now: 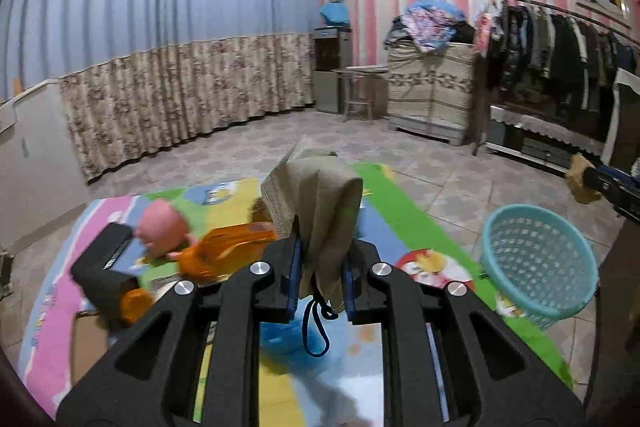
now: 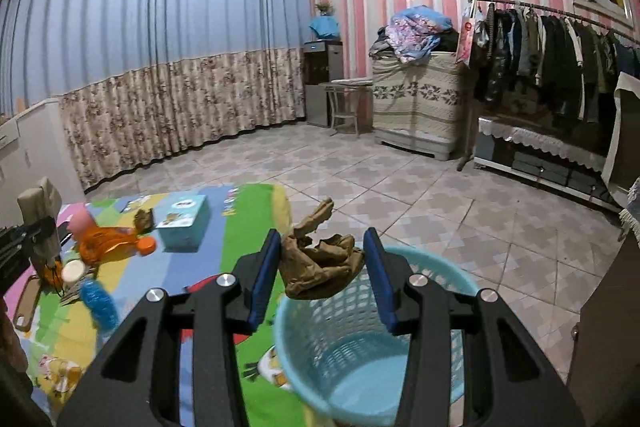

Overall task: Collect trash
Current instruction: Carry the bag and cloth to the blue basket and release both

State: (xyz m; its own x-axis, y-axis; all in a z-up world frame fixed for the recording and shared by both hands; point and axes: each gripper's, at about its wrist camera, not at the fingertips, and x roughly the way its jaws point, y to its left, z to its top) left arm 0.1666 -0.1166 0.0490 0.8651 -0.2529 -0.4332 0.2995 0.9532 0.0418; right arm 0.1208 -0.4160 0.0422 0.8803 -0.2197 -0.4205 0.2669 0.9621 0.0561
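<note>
Your left gripper (image 1: 320, 269) is clamped on a folded beige cloth (image 1: 320, 203), which sticks up between the blue pads with a dark blue cord loop (image 1: 316, 327) dangling beneath it. You hold it above the colourful play mat (image 1: 404, 223).

On the mat to the left of that gripper lie a black box (image 1: 104, 267), a pink round toy (image 1: 160, 227) and an orange mesh bag (image 1: 228, 247); all are motion-blurred. In the right wrist view, the same clutter shows at the left, along with a blue scrubber (image 2: 98, 301), a light blue carton (image 2: 184, 223) and a small brown scrap (image 2: 143, 219) lying just beside the carton.

Your right gripper (image 2: 324, 273) has its jaws partly apart, with a crumpled brown paper (image 2: 320, 267) between them. Its left edge touches the left pad, but whether the right pad presses on it you cannot tell from here. The paper hangs directly above the turquoise mesh basket (image 2: 440, 275), at its far rim.

That basket stands on the tiled floor (image 2: 420, 195) at the right edge of the mat. From the left wrist view it sits well to the right, with the brown paper at your right gripper's tip above and beyond it.
</note>
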